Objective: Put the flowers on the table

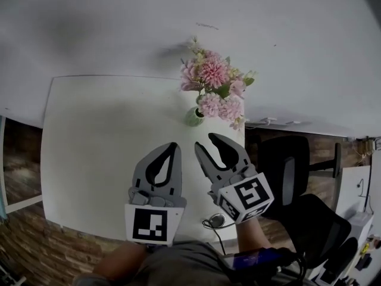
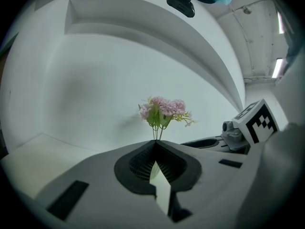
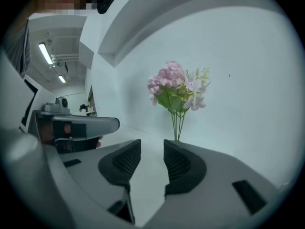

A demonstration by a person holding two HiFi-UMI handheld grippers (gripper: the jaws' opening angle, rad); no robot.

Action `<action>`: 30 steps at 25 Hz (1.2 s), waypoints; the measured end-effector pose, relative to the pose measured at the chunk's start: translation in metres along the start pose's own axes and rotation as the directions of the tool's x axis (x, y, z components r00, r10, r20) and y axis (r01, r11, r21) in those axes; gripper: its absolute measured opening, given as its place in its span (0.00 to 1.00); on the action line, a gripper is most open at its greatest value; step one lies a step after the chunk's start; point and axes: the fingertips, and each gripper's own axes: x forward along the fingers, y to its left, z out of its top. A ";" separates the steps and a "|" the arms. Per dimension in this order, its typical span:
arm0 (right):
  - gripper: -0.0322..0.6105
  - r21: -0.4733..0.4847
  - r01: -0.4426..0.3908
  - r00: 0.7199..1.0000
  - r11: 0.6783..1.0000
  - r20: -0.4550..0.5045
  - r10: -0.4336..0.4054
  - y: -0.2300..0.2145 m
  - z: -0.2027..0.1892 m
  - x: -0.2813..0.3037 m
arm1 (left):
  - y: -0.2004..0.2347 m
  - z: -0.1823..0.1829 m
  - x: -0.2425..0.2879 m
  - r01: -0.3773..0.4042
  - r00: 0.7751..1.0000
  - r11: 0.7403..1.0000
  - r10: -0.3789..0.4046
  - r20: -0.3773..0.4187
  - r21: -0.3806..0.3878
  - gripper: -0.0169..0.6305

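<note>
Left gripper (image 2: 155, 142): jaws pressed together at the tips, nothing held. Right gripper (image 3: 152, 144): jaws spread, nothing in the gap, white tabletop showing through it. Both hover side by side over the near right part of the white table (image 1: 89, 136), pointing toward the flowers (image 1: 214, 82) and apart from them. Flowers: pink bunch with green leaves, stems upright in a pale green vase (image 1: 193, 117), which stands on the table at its far right corner, close to the white wall (image 1: 119, 28). Black office chair (image 1: 286, 171): right of the table. Brown wood-pattern floor (image 1: 24, 154): around the table.
</note>
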 end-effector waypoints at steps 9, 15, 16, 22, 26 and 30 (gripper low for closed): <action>0.12 0.005 -0.010 0.996 1.000 0.091 0.010 0.035 0.022 -0.066 | -0.036 0.023 -0.039 -0.023 0.998 0.999 0.021 0.054 0.030 0.04; 0.06 -0.022 0.008 0.985 1.000 0.172 -0.004 0.050 0.038 -0.112 | -0.067 0.045 -0.077 -0.087 0.988 0.992 0.073 0.138 0.094 0.04; 0.06 -0.028 0.007 0.984 1.000 0.179 -0.002 0.054 0.039 -0.120 | -0.073 0.048 -0.084 -0.094 0.985 0.990 0.078 0.152 0.103 0.04; 0.06 -0.066 0.008 0.971 0.998 0.240 0.008 0.068 0.057 -0.157 | -0.104 0.058 -0.114 -0.130 0.975 0.984 0.105 0.196 0.118 0.04; 0.06 -0.094 0.008 0.959 0.996 0.284 0.019 0.071 0.069 -0.172 | -0.117 0.062 -0.123 -0.143 0.969 0.981 0.113 0.218 0.131 0.04; 0.06 -0.090 -0.006 0.956 0.996 0.292 0.032 0.072 0.070 -0.179 | -0.124 0.067 -0.128 -0.159 0.965 0.978 0.125 0.229 0.137 0.04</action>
